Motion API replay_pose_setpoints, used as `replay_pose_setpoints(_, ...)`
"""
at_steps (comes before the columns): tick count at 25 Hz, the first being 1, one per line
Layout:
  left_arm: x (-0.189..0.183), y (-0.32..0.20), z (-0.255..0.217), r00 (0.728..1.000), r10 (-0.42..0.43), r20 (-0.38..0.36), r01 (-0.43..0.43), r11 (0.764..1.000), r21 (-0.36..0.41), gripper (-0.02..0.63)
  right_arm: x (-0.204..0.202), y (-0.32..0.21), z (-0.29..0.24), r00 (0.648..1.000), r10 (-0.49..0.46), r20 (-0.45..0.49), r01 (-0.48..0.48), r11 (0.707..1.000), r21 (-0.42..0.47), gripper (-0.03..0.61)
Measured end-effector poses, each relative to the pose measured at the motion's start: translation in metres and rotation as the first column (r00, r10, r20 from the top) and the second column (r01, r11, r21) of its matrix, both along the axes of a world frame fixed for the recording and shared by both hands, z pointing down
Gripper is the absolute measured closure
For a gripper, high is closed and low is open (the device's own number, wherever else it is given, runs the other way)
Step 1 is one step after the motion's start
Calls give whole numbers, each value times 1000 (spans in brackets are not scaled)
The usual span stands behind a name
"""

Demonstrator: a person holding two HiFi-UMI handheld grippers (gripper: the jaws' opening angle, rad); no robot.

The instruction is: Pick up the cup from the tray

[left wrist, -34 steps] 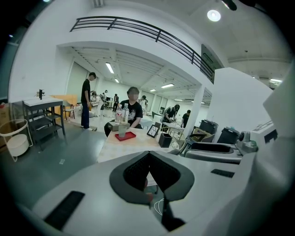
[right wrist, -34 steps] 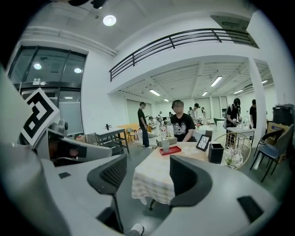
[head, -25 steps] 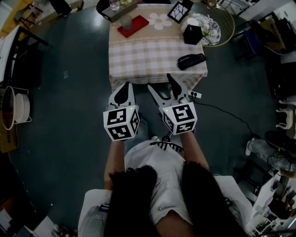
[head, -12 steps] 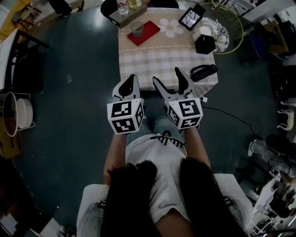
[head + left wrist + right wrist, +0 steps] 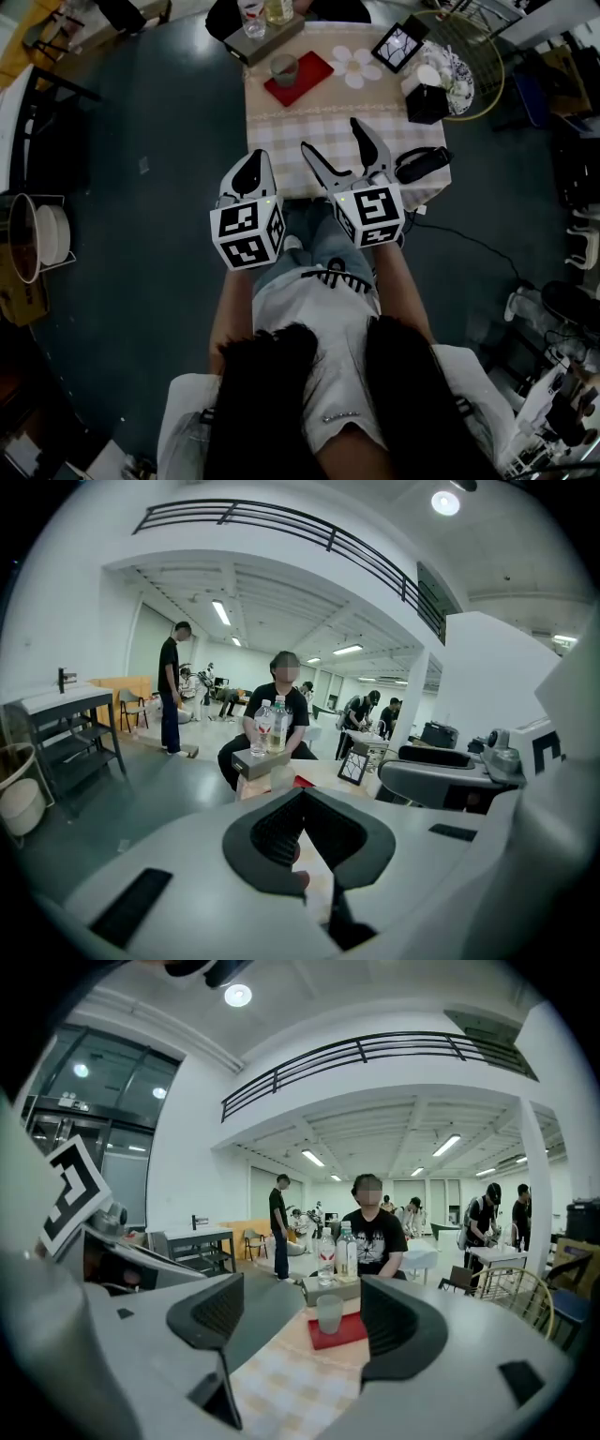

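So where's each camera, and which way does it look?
Head view: atop the head, facing down; shows table, arms, left gripper, right gripper.
Left gripper view: on that gripper, facing the table along shut jaws.
Right gripper view: on that gripper, facing the cup between empty, opening jaws.
Shared: cup, in head and right gripper views.

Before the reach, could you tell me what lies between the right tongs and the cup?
Only bare checked tablecloth, then the red tray under the cup, as the head and right gripper views show. The right tongs are opening, nothing between them.
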State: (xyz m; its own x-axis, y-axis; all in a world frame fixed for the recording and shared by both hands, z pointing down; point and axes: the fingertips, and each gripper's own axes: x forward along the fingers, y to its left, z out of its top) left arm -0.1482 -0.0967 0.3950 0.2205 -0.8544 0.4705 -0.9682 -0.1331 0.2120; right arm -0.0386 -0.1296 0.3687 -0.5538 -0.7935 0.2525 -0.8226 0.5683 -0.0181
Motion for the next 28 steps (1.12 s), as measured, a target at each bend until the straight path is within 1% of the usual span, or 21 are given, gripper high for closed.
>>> replay_pose_setpoints(8,-1,-56,12,1000,-6,15,7,999,-32,607,-15,-64,23,999,-43,-12,42,999,-26,195)
replay_pose_setpoints(12,-4,-85,25,998,-9,64,12,999,-43,607,-22,-97,40,998,-64,-10,64,996,-57,186)
replay_pose_setpoints(14,-7,-98,32,997,-13,76,17,998,-56,607,-28,-112,50,997,-79,-13,78,994,-74,181)
replay_pose_setpoints(20,-12,-133,60,997,-61,45,66,992,-109,607,-43,-157,89,993,-109,-33,104,987,-125,175)
replay_pose_setpoints(25,-18,-149,87,995,-88,46,94,982,-161,607,-53,-182,125,993,-121,-12,117,977,-177,167)
replay_pose_setpoints(28,-24,-157,103,992,-110,57,119,975,-188,607,-58,-194,143,992,-127,-14,122,974,-193,160)
